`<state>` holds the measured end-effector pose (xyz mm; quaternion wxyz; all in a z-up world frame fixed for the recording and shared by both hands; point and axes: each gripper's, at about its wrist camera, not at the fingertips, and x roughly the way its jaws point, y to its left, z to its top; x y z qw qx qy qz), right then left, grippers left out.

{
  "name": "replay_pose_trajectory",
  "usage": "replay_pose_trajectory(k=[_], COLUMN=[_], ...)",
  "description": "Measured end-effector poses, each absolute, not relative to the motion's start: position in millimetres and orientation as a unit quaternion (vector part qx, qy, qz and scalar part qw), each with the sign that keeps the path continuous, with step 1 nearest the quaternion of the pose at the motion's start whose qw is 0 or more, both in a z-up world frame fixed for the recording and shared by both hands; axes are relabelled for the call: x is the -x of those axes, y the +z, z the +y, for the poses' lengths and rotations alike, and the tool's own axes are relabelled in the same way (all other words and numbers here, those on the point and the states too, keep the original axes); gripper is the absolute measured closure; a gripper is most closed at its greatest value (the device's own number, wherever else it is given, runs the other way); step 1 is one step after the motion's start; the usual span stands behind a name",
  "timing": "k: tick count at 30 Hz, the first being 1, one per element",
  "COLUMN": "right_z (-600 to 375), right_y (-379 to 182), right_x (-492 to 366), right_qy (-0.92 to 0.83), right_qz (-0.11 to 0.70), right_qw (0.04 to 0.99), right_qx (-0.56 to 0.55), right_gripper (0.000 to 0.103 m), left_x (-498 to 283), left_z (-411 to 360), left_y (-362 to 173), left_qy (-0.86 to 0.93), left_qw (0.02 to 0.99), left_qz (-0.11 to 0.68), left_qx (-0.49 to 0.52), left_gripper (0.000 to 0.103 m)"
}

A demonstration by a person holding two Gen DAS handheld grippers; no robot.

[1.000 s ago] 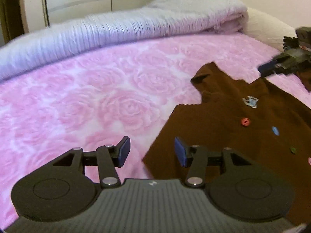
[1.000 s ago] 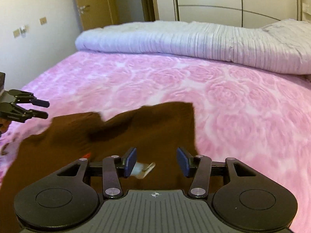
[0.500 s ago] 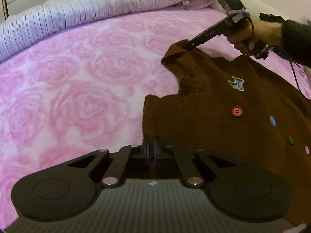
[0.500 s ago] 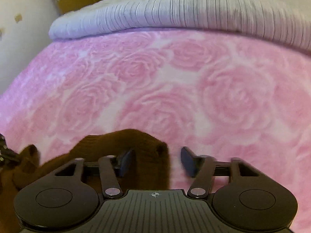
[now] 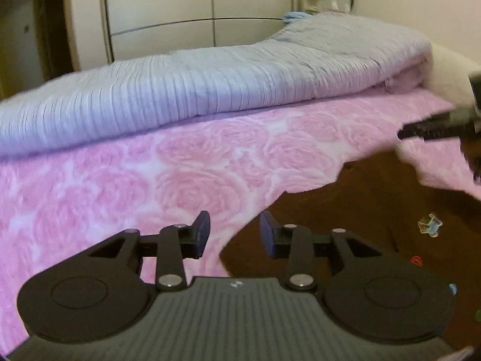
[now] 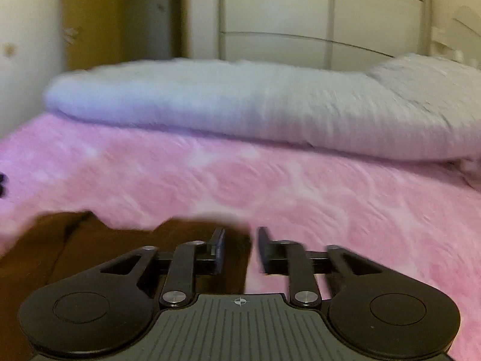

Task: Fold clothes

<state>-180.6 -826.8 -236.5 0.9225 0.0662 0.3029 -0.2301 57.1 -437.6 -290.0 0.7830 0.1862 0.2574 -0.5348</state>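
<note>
A brown cardigan point(image 5: 360, 225) with coloured buttons lies spread on the pink rose bedspread point(image 5: 120, 195). My left gripper point(image 5: 234, 234) hovers at its left edge. Its jaws are opening, and only the bedspread and the edge of the cloth show in the gap, with no pad touching. In the right wrist view the cardigan point(image 6: 60, 255) fills the lower left. My right gripper point(image 6: 240, 246) is over its corner, jaws opening. The cloth's edge lies loose between the pads. The right gripper point(image 5: 421, 131) also shows at the right edge of the left wrist view.
A folded pale lilac duvet point(image 5: 210, 90) runs along the far side of the bed, with a white pillow point(image 5: 448, 78) at its right end. Cream wardrobe doors point(image 5: 180, 6) stand behind. A wooden door point(image 6: 99, 15) is at the far left.
Half a second ago my left gripper was shut on the cardigan's edge; now it stands open, off the cloth. Both views have swung up toward the duvet. The right gripper's gap has narrowed.
</note>
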Motion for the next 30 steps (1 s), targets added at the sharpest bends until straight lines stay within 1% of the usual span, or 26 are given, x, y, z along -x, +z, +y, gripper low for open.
replay_pose_trajectory(k=[2, 6, 9, 12, 16, 19, 20, 22, 23, 26, 28, 30], right_z=[-822.7, -800.2, -767.0, -726.5, -660.3, -628.1, -621.2, -607.1, -597.6, -561.6, -537.4, -517.4], right_y=[-238.1, -230.7, -221.4, -218.0, -220.2, -226.7, -230.5, -238.0, -242.0, -254.9, -266.2, -280.1], right_x=[196.1, 241.0, 293.1, 354.3, 429.8, 477.2, 490.8, 513.7, 520.0, 524.8, 519.0, 513.1], right_qy=[-0.232, -0.217, -0.205, -0.194, -0.199, -0.212, -0.219, -0.228, -0.226, -0.197, -0.173, -0.155], right_qz=[0.302, 0.313, 0.319, 0.325, 0.347, 0.364, 0.364, 0.367, 0.374, 0.404, 0.430, 0.456], right_qw=[0.921, 0.918, 0.919, 0.919, 0.915, 0.905, 0.903, 0.899, 0.898, 0.893, 0.879, 0.852], right_qx=[-0.087, -0.111, -0.112, -0.108, -0.054, -0.052, -0.063, -0.075, -0.061, 0.024, 0.110, 0.204], right_gripper=[0.068, 0.064, 0.060, 0.056, 0.053, 0.052, 0.052, 0.051, 0.051, 0.050, 0.050, 0.050], left_x=[-55.1, -36.2, -8.6, 35.9, 105.2, 157.0, 173.2, 206.8, 221.8, 257.4, 274.1, 289.9], left_z=[-420.1, -363.7, -314.3, -273.8, -228.1, -201.8, -194.7, -182.6, -178.2, -173.5, -177.8, -182.7], left_y=[-294.7, -298.0, -298.9, -299.8, -301.8, -306.1, -308.2, -312.5, -314.9, -325.8, -336.9, -348.5], left_qy=[-0.537, -0.535, -0.539, -0.558, -0.590, -0.616, -0.625, -0.639, -0.644, -0.649, -0.643, -0.621], left_qw=[0.779, 0.771, 0.763, 0.749, 0.720, 0.697, 0.690, 0.679, 0.675, 0.659, 0.648, 0.644], left_qz=[0.273, 0.299, 0.311, 0.295, 0.269, 0.254, 0.245, 0.216, 0.202, 0.162, 0.140, 0.098], left_qx=[-0.175, -0.171, -0.172, -0.201, -0.248, -0.265, -0.269, -0.288, -0.300, -0.343, -0.385, -0.436], left_gripper=[0.070, 0.062, 0.062, 0.060, 0.057, 0.055, 0.053, 0.052, 0.051, 0.051, 0.051, 0.051])
